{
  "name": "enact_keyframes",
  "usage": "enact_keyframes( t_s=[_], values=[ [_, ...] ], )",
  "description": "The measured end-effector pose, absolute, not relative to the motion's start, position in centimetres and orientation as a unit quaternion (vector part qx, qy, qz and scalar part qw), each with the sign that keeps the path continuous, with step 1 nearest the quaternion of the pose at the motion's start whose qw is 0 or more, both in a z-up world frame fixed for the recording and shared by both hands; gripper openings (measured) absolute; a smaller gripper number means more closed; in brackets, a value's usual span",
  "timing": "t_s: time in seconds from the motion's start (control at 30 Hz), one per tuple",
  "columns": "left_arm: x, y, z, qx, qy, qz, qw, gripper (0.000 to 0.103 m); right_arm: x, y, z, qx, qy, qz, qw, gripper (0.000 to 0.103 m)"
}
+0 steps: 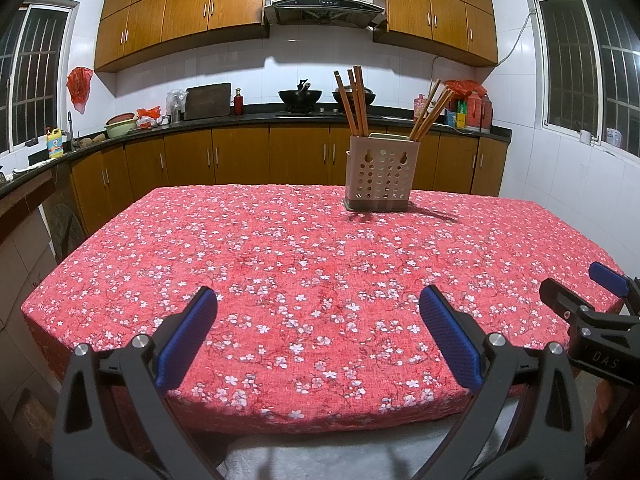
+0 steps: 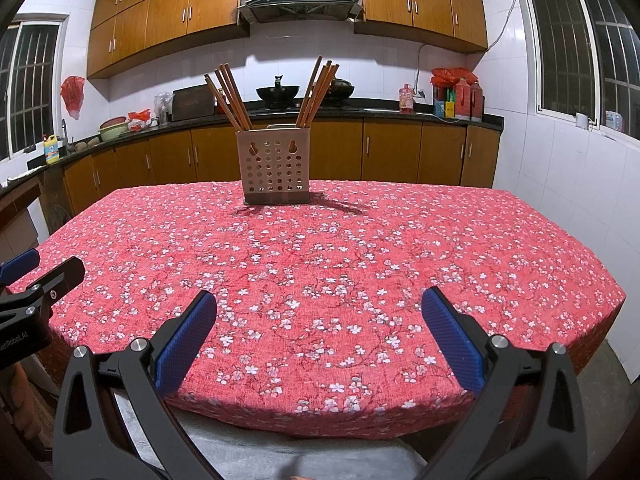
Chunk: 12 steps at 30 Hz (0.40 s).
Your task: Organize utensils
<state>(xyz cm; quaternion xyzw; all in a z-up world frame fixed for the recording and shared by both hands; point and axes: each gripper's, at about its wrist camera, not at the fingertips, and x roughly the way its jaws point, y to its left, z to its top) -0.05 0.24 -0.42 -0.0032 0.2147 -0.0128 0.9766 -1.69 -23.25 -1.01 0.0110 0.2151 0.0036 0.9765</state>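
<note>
A beige perforated utensil holder [image 1: 381,174] stands at the far side of the table, also in the right wrist view [image 2: 274,167]. Wooden chopsticks [image 1: 355,101] lean out of it in two bunches, left and right [image 2: 230,96]. My left gripper [image 1: 318,300] is open and empty above the table's near edge. My right gripper [image 2: 319,304] is open and empty, also at the near edge. The right gripper shows at the right edge of the left wrist view [image 1: 580,284]. The left gripper shows at the left edge of the right wrist view [image 2: 40,268].
The table carries a red floral cloth [image 1: 304,264]. Behind it runs a kitchen counter [image 1: 240,118] with woks, bottles and bags, over wooden cabinets. A white tiled wall [image 2: 560,184] stands close on the right.
</note>
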Motion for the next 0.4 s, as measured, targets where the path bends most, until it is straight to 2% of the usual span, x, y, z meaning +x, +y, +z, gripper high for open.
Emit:
enact_keyframes(
  t_s=[0.4],
  values=[
    [-0.1,0.16,-0.46,-0.003,0.215,-0.014,0.977,0.099,-1.69,-23.28,-0.97,0.011,0.215,0.004,0.977,0.101]
  ],
)
